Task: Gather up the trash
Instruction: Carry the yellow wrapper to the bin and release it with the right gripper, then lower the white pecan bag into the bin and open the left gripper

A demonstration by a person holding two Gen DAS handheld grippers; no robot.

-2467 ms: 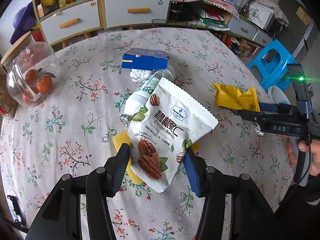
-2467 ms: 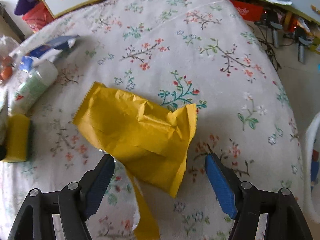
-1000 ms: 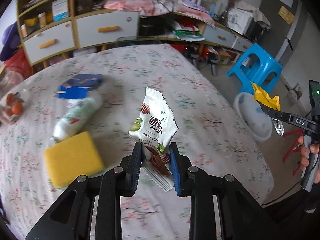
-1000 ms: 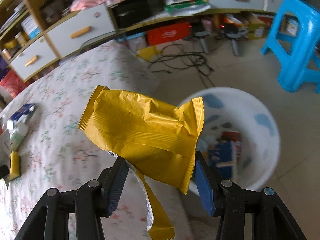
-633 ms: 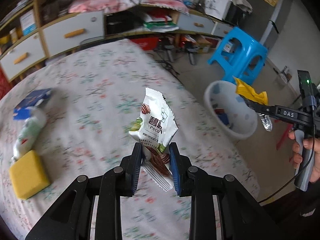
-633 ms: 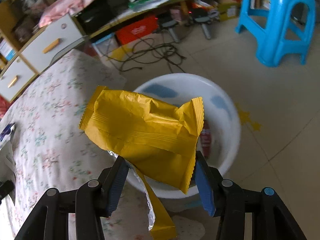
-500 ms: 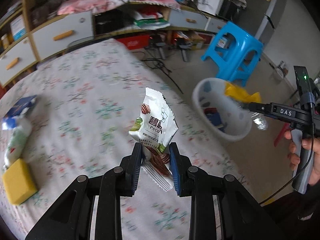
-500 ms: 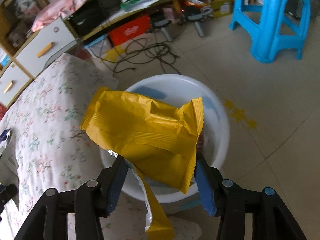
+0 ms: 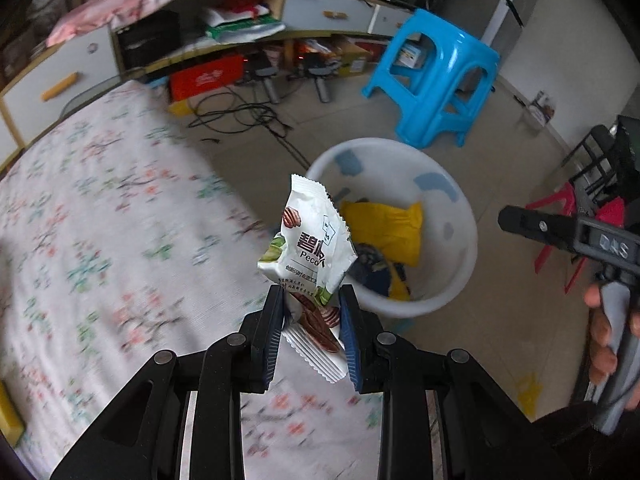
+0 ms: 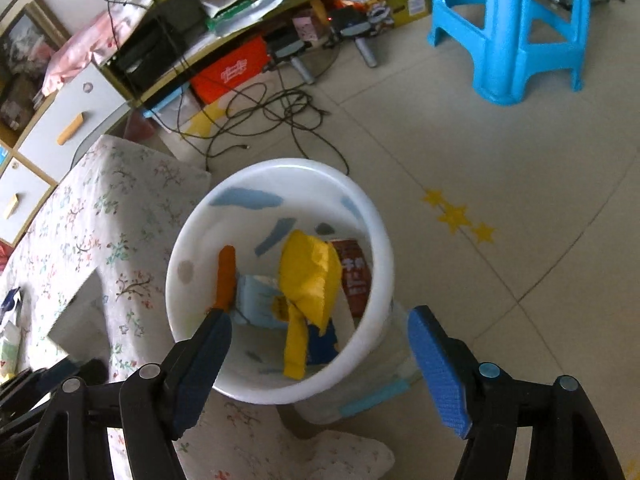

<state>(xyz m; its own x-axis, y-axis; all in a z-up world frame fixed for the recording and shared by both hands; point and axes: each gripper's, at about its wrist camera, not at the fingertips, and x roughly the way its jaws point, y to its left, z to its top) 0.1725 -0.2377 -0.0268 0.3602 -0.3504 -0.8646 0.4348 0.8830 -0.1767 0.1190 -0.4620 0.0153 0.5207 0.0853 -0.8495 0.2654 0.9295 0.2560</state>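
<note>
One white bin stands on the tiled floor just beside the floral-clothed surface, and everything here is placed against it. The right gripper hangs directly above the bin's mouth, its jaws spreading wider with nothing between them. One yellow wrapper lies inside the bin, among one orange piece, one dark red packet and one pale blue packet; any further contents are too jumbled to count.

The left gripper is short of the bin, on the surface side of its rim, its jaws pinching the lower end of one white pecan bag, which stands upright between the two blue pads. In the left wrist view the bag overlaps the bin's near rim, and the yellow wrapper shows behind it inside the bin.

One hand grips the right gripper's handle, to the right of the bin in the left wrist view. One blue stool stands on the floor beyond the bin, well apart from it. A tangle of black cables lies on the floor between the bin and the low shelf. Three yellow star stickers mark the tiles to the right of the bin.
</note>
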